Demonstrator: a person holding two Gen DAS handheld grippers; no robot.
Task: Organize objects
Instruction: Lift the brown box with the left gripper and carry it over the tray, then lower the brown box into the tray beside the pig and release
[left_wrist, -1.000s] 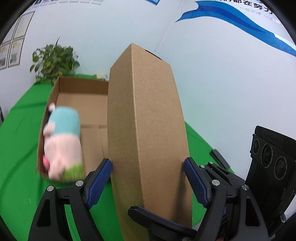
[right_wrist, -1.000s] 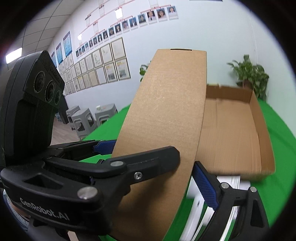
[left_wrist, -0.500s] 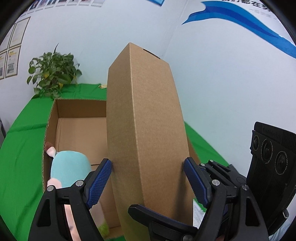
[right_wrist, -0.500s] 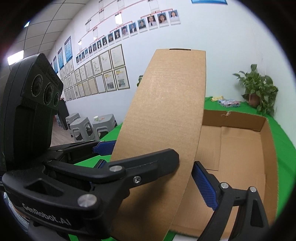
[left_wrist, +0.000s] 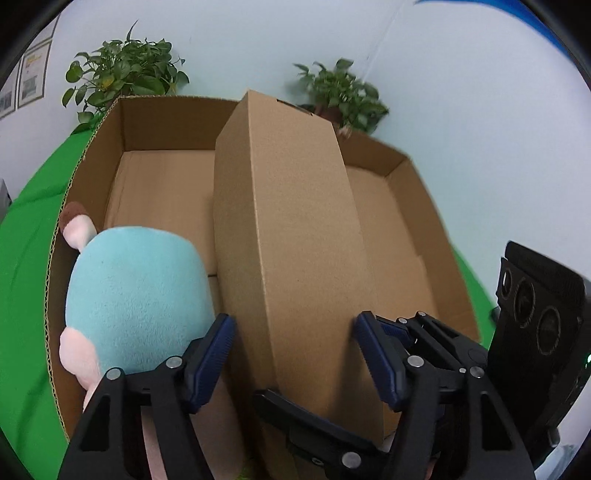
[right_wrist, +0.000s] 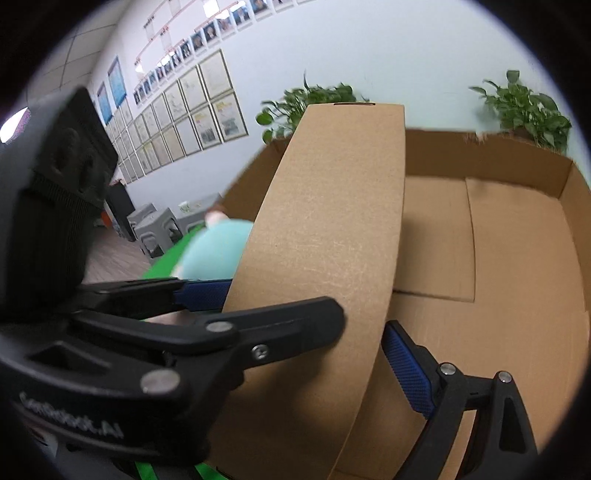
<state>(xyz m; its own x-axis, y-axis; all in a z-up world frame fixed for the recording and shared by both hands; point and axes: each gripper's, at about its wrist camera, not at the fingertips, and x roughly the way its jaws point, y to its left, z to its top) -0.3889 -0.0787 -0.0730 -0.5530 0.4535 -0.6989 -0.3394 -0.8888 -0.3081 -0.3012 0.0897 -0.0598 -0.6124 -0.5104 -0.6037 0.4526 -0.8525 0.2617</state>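
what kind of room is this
Probably an office or lab set up for recording: rows of framed certificates and portrait photos on the wall, potted plants, and a green cloth over the table.

The narrow carton (left_wrist: 295, 240) has come forward and now stands over the open box (left_wrist: 406, 206). The plush toy (left_wrist: 136, 295) now lies inside the open box, against its left wall.
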